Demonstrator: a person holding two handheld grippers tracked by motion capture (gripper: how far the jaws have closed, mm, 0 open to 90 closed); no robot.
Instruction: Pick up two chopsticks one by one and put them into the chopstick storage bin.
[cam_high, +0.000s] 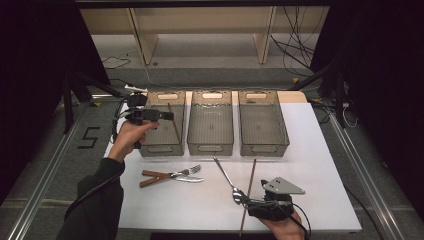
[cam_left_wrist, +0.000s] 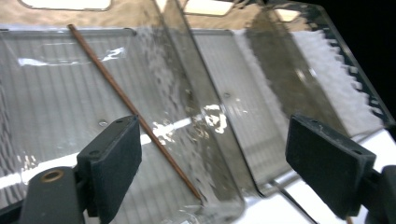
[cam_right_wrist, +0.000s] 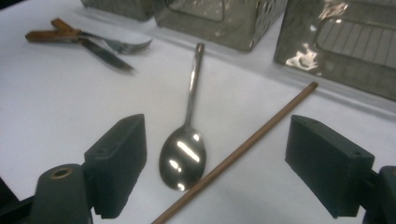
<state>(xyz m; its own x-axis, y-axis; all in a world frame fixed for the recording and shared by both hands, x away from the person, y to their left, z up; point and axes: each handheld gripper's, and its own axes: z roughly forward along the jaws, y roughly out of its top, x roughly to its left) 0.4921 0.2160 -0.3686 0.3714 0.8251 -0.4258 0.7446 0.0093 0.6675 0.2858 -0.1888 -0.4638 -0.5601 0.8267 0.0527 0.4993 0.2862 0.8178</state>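
A black "5" (cam_high: 88, 138) is marked on the grey floor (cam_high: 55, 150).

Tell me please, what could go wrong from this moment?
The right gripper is open over both the spoon and the chopstick, which lie close together, so closing might catch both. The left gripper, open above the left bin, could bump its wall when leaving.

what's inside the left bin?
One brown chopstick lies slanted inside the left bin, under the open left gripper. Nothing else shows through its clear walls.
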